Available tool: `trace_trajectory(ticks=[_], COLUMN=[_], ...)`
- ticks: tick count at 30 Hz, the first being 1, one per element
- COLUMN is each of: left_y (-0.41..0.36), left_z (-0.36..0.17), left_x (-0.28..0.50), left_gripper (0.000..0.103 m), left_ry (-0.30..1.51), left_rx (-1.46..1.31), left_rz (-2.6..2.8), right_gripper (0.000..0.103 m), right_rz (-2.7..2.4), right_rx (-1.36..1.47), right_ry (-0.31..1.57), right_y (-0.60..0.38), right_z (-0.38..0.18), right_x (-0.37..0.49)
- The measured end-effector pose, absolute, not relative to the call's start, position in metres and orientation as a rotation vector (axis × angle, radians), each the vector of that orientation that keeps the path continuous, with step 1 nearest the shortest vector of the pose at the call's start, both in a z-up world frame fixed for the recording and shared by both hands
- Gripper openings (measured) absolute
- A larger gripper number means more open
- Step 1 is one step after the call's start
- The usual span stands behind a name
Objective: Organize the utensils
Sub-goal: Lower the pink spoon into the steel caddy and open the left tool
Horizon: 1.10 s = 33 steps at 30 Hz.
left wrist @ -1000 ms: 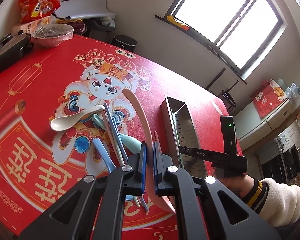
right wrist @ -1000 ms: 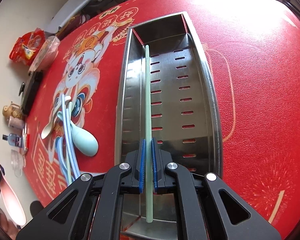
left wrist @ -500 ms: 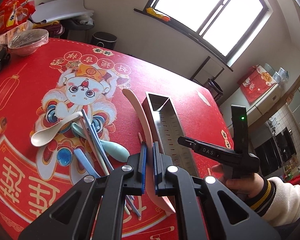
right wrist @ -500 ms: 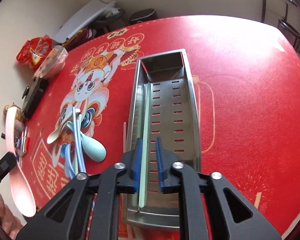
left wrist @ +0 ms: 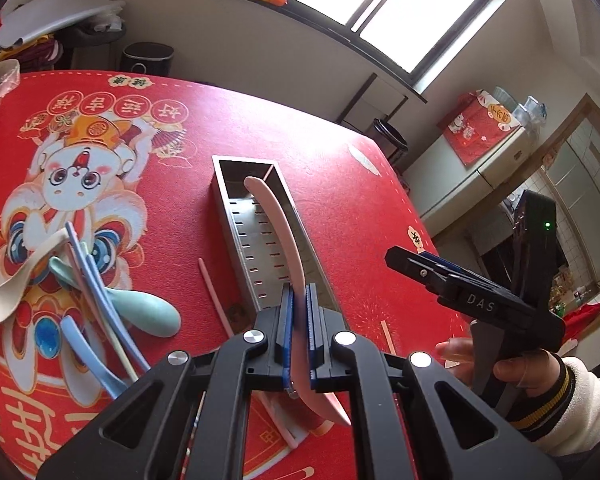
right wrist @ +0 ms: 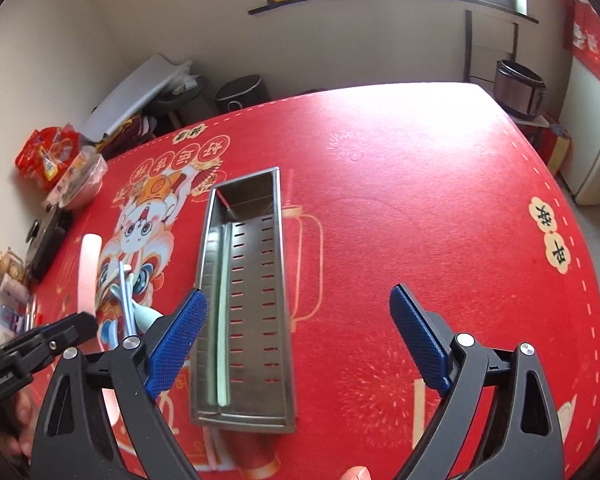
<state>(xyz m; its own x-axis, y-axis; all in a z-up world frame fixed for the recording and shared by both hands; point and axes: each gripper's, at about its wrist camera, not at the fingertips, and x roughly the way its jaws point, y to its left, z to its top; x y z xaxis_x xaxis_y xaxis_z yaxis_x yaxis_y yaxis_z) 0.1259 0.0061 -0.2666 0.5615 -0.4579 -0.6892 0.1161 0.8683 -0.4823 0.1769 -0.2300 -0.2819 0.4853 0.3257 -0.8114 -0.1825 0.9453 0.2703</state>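
Observation:
My left gripper (left wrist: 298, 316) is shut on a long pink spoon (left wrist: 278, 228), held above the near end of the steel perforated tray (left wrist: 236, 216), handle pointing along it. My right gripper (right wrist: 298, 340) is open and empty, raised above the tray (right wrist: 278, 264). A pale green chopstick (right wrist: 222, 320) lies inside the tray along its left wall. A pile of utensils (left wrist: 96, 300), blue, green and cream spoons and chopsticks, lies on the red mat left of the tray. A pink chopstick (left wrist: 212, 292) lies beside the tray.
The table carries a red mat with a rabbit print (left wrist: 80, 172). A bowl (right wrist: 80, 182), snack bags (right wrist: 48, 152) and a black appliance (right wrist: 46, 240) stand at the far left edge. A thin stick (left wrist: 388, 336) lies right of the tray.
My right gripper let go of the green chopstick into the tray, opened wide and pulled up and back. My left gripper carried the pink spoon rightward over the tray.

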Motion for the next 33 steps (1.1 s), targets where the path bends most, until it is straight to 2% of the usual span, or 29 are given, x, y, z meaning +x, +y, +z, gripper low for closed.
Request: trace_trajectory(ticks=[15,33], left_y=[-0.070,-0.079], left_z=[-0.344,-0.360], left_x=[0.206,0.217], left_gripper=[0.006,0.008], left_ry=[1.147,1.212], left_rx=[-0.294,-0.240], left_rz=[-0.360,-0.380], right_gripper=[0.089,0.089], right_rz=[0.214,0.185], right_rx=[0.231,0.259], right_ry=[1.018,1.017], right_y=[-0.295,-0.305], right_z=[-0.290,-0.290], right_x=[0.176,0.177])
